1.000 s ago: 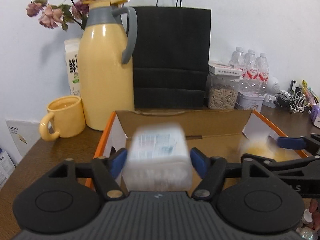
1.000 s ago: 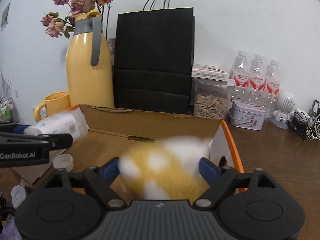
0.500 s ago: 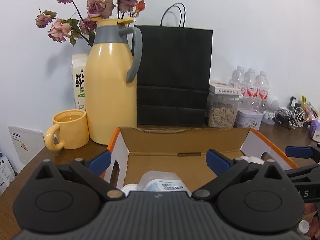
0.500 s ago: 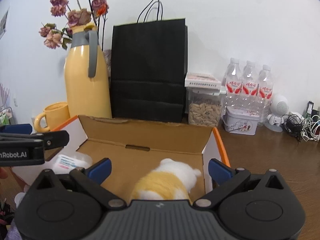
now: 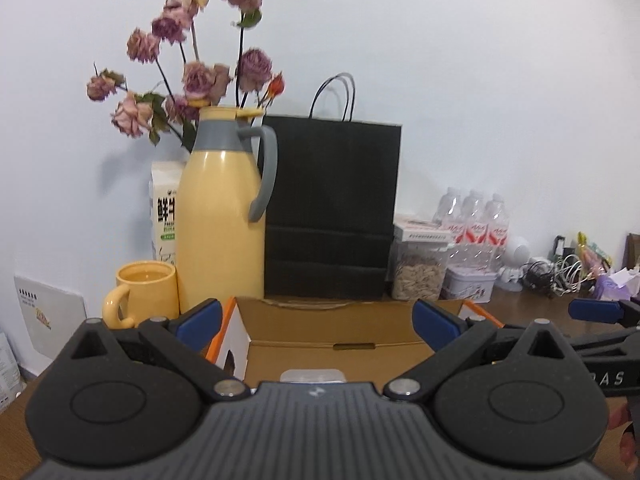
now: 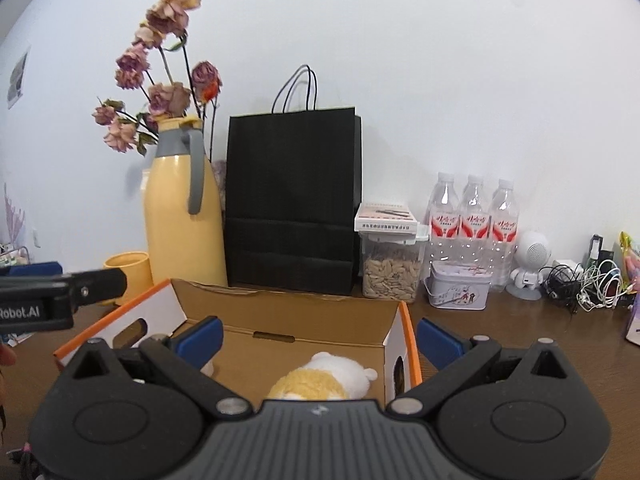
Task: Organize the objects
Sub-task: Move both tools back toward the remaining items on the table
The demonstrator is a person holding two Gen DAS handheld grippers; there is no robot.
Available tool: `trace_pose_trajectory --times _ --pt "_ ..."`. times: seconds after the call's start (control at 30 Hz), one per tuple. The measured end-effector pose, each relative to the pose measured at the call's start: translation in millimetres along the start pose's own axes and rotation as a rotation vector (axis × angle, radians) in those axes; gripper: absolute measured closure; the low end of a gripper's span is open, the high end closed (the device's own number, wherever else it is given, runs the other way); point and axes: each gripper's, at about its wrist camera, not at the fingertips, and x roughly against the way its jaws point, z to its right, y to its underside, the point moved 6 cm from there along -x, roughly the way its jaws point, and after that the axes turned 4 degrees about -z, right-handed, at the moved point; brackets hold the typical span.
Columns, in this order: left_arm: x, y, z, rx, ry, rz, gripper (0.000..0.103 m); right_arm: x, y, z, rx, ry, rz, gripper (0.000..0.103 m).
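Both of your loads are now down in the open brown cardboard box with orange edges (image 6: 320,332), so this pair of placements looks done and the next job is probably to find what else on the wooden bench (image 6: 520,344) needs sorting. Going left to right: your left hand-held gripper (image 5: 316,320) stands spread as wide as it goes, with nothing between its blue pads (image 5: 198,318); the white plastic-wrapped packet (image 5: 312,375) that it carried a second ago, blurred between closed pads, now lies on the box floor at about 6 o'clock in the left wrist view, only its top edge showing above the gripper body. Half a second ago more of that packet was visible, so you have lifted and pulled back since. Your right hand-held gripper (image 6: 320,338) is likewise wide open and empty; the yellow-and-white plush toy (image 6: 320,380), which it clutched a second ago, rests at 6 o'clock against the box's right-hand wall. The tall yellow thermos jug with the grey handle (image 6: 182,216) at 10 o'clock, the black paper carrier bag (image 6: 292,200) at 12 and the clear water bottles (image 6: 472,220) at 2 o'clock stand behind the box as before.
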Motion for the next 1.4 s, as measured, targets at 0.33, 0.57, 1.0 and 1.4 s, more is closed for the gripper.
trace_pose_trajectory --times 0.33,0.57,1.0,1.4 --pt "39.0 21.1 0.3 0.023 0.039 -0.036 0.0 45.8 16.8 -16.4 0.038 -0.023 0.016 0.0" --pt "57.2 30.8 -9.5 0.017 0.014 -0.071 0.0 69.3 42.3 -14.8 0.052 -0.015 -0.033 0.0" --pt "89.7 57.5 -32.5 -0.003 -0.049 -0.142 0.0 91.5 99.7 5.6 0.018 0.01 -0.166 0.0" --pt "108.6 79.1 -67.1 0.013 -0.126 -0.203 0.0 91.2 135.6 31.5 -0.023 0.014 -0.26 0.002"
